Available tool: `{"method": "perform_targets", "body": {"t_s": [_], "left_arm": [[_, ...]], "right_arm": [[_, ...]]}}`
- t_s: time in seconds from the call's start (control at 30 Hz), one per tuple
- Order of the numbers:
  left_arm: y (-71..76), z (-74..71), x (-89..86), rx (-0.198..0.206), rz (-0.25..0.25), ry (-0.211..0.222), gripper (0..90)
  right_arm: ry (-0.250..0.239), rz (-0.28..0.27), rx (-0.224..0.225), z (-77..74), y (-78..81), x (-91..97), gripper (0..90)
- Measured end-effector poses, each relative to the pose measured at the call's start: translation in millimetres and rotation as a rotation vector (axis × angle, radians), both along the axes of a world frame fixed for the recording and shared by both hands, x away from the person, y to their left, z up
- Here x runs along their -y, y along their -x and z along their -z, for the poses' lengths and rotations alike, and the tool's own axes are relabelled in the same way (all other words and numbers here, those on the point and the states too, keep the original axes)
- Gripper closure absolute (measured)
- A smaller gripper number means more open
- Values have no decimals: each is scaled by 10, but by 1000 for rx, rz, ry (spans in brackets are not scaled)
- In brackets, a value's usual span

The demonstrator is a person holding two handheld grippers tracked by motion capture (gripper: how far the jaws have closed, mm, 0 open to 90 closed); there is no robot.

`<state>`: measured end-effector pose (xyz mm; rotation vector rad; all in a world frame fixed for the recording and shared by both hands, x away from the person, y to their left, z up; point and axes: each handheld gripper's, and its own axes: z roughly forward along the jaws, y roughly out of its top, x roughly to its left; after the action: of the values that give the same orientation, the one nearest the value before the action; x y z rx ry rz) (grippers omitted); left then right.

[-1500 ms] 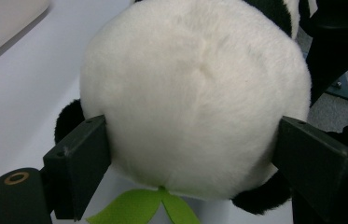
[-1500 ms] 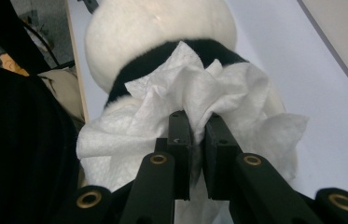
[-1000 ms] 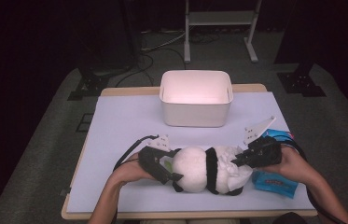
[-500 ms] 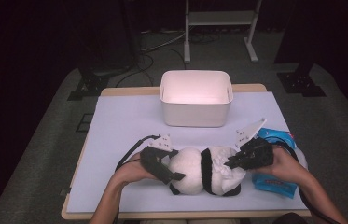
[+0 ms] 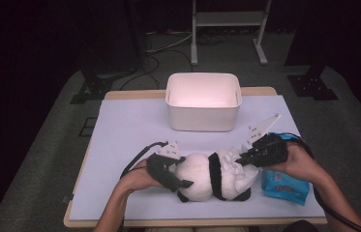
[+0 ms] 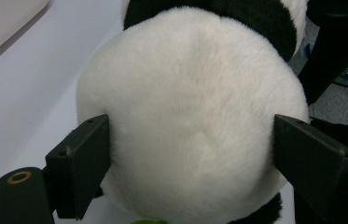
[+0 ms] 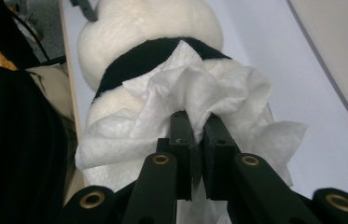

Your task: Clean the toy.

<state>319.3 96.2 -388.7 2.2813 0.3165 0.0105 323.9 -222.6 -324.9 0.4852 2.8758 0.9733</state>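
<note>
Fluffy white and black, my toy panda (image 5: 206,177) lies near the table's (image 5: 129,125) front edge. My left gripper (image 6: 190,154) squeezes its round body. My right gripper (image 7: 198,126) pinches a crumpled white wipe (image 7: 195,93) on it.

One plush panda (image 5: 212,176), one white tissue (image 7: 195,93) on it, one white bin (image 5: 203,100), one blue wipes pack (image 5: 284,186), one table (image 5: 129,125); two grippers, left (image 5: 180,183) and right (image 5: 242,158), and two hands (image 5: 137,178), one on each
</note>
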Motion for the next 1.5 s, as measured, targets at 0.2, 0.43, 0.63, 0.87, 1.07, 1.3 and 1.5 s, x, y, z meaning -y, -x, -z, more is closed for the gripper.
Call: {"method": "perform_targets", "body": {"t_s": [0.2, 0.43, 0.63, 0.87, 1.07, 1.3, 1.5], "left_arm": [[-1, 0, 1, -1, -1, 6, 136], [-5, -5, -4, -5, 1, 16, 134], [-18, -36, -23, -20, -4, 35, 124], [-24, -48, 7, -1, -14, 54, 110], [-26, -20, 19, -2, -9, 55, 186], [-22, -21, 22, -2, -10, 46, 185], [-12, -25, 26, 0, -12, 37, 184]], "right_arm": [[-22, 43, -12, 32, -99, 120, 831], [-58, 78, -55, 133, -118, 230, 832], [-73, 79, -62, 189, -17, 253, 836], [-75, 68, -59, 212, 79, 275, 841], [-92, 74, -65, 165, 39, 288, 838], [-48, 7, -61, 47, -95, 40, 836], [-6, -44, -78, 34, -210, -270, 836]]}}
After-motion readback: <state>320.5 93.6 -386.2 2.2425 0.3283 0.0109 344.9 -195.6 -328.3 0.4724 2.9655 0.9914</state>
